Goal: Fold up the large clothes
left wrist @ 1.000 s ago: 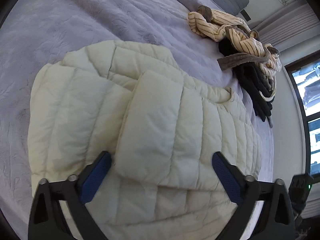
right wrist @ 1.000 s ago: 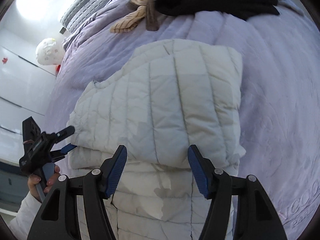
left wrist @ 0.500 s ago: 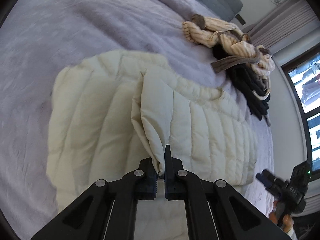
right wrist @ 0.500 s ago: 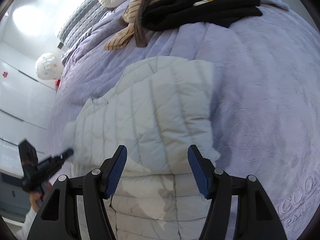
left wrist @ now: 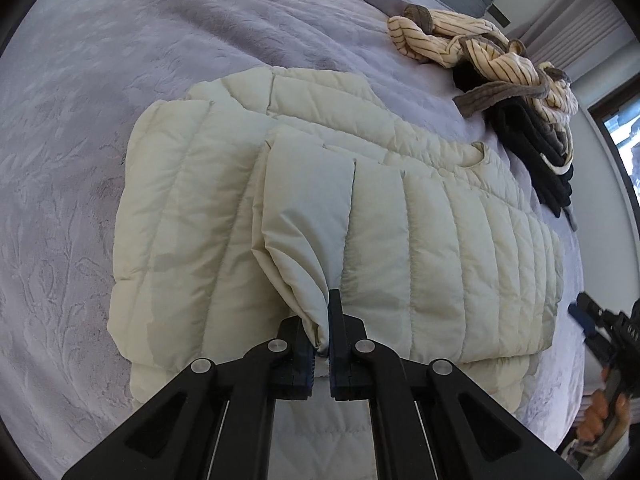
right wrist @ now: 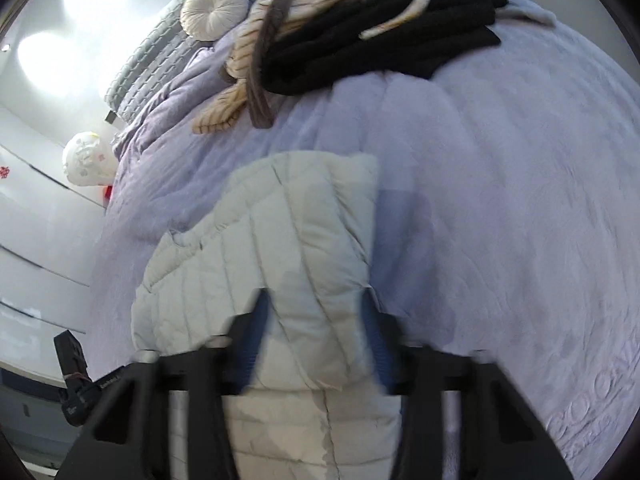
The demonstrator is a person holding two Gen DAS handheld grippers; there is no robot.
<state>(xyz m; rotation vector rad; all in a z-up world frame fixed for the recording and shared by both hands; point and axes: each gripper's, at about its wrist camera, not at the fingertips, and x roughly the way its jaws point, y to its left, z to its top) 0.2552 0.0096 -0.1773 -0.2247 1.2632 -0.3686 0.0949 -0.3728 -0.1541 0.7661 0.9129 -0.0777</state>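
Observation:
A cream quilted puffer jacket (left wrist: 420, 248) lies partly folded on the lilac bedspread (left wrist: 80, 160). My left gripper (left wrist: 320, 344) is shut on the end of its folded-in sleeve (left wrist: 304, 248) and holds it a little raised. The jacket also shows in the right wrist view (right wrist: 280, 264). My right gripper (right wrist: 316, 344) is open, its blue-padded fingers (right wrist: 252, 340) astride the jacket's folded edge; that view is motion-blurred. The right gripper also shows at the right edge of the left wrist view (left wrist: 600, 332).
A pile of clothes lies at the far side of the bed: a cream striped garment (left wrist: 472, 48) over black ones (left wrist: 532, 148), also in the right wrist view (right wrist: 384, 36). A round white cushion (right wrist: 214, 10) and grey headboard (right wrist: 148, 64) are beyond. A window (left wrist: 624, 148) is at right.
My left gripper has closed on the sleeve end and lifted it. My right gripper has stayed open and drawn back along the jacket, with more bedspread in view.

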